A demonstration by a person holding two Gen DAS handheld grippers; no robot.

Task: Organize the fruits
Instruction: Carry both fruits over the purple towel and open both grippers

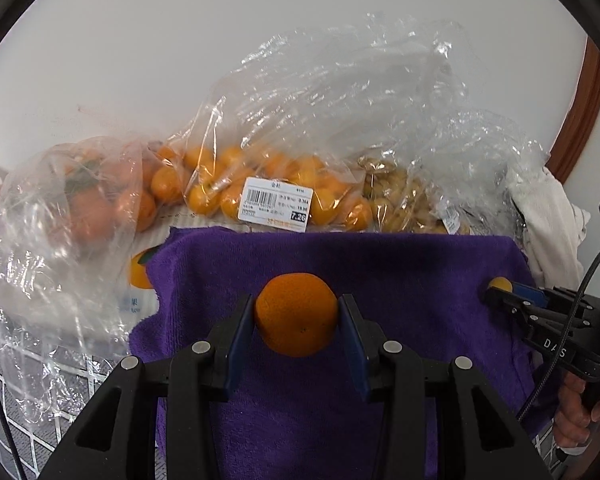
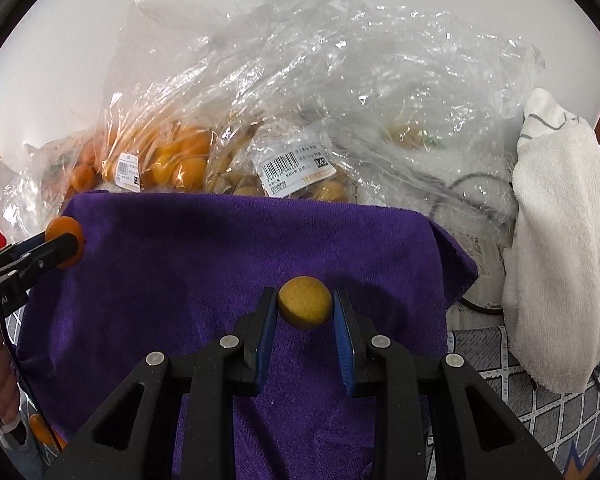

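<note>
The left tool (image 1: 296, 314) is clamped on an orange (image 1: 296, 314), its blue pads pressing the fruit's two sides, just above the purple towel (image 1: 400, 264). The right tool (image 2: 305, 307) likewise grips a small yellow-brown fruit (image 2: 305, 307), perhaps a longan, though its skin is too blurred to be sure. Both fruits sit between the fingertips, ahead of each tool and over the towel.

To do this step well, I judge each fruit should be lowered until it rests on the cloth before the jaws are eased apart, slowly, since round fruit rolls; keeping the two kinds well apart on the towel would serve the sorting.

Both tools point forward and slightly down, roughly level with each other, the left at the towel's left side and the right toward its right edge. Beyond the towel's far edge lie clear plastic bags (image 1: 340, 120) of oranges and of brownish fruit, against the wall. A white cloth (image 2: 556, 240) lies to the right of the right tool.
</note>
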